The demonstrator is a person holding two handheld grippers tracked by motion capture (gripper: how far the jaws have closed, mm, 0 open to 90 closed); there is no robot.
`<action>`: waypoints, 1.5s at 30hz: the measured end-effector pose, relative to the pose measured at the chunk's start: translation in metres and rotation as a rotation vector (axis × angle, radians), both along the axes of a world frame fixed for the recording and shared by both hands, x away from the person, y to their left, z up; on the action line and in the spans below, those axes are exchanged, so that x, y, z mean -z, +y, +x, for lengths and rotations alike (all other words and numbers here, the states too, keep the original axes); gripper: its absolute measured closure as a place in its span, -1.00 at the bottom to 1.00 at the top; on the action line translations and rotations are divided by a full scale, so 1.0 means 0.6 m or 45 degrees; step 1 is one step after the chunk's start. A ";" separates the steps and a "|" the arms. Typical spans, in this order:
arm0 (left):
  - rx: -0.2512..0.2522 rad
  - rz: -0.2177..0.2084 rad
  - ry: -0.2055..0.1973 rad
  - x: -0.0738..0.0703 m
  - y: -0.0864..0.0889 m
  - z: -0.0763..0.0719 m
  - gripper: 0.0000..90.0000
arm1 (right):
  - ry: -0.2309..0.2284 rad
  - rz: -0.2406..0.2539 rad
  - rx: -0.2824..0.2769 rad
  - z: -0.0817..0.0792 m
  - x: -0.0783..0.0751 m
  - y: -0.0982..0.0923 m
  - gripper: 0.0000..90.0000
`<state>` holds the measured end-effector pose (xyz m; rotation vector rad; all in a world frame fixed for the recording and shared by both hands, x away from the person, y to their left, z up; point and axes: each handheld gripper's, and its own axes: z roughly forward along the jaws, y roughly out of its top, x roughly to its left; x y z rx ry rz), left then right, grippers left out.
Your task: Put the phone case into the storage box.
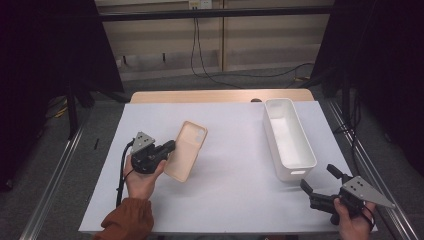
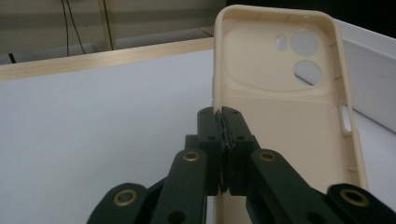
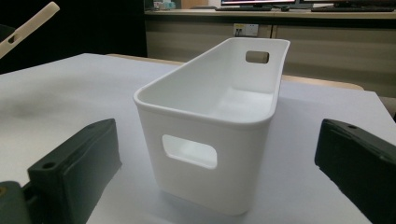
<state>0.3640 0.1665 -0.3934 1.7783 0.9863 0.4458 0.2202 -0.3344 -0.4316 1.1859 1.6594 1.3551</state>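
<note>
1. The left gripper (image 1: pixel 169 146) was clamped on the long edge of a cream phone case (image 1: pixel 186 150), its jaws pressed together on the thin rim.
2. In the high view the case sat at about 9 o'clock of the counter's (image 1: pixel 230 185) centre, tilted, with its camera cutouts toward 12 o'clock; whether its lower end touched the white surface could not be told.
3. In the left gripper view the case (image 2: pixel 280 116) stood upright above the jaws – hollow inner side facing the camera, 3 cutouts near its top.
4. The right gripper (image 1: pixel 320 184) was at about 5 o'clock, jaws spread wide and holding nothing.
5. A white plastic bin (image 1: pixel 288 137) stood at about 3 o'clock – just beyond the right gripper and well apart from the case, its inside bare.
</note>
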 end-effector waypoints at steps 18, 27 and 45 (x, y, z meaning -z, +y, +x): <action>0.072 -0.032 -0.039 -0.004 -0.030 -0.011 0.95 | -0.028 0.080 -0.074 -0.004 -0.033 0.023 -0.97; 0.119 -0.037 -0.054 -0.008 -0.052 -0.014 0.95 | -0.040 0.062 -0.120 0.003 -0.049 0.044 -0.98; 0.193 -0.035 -0.091 -0.014 -0.105 -0.024 0.95 | -0.038 0.053 -0.313 0.045 -0.078 0.107 -1.00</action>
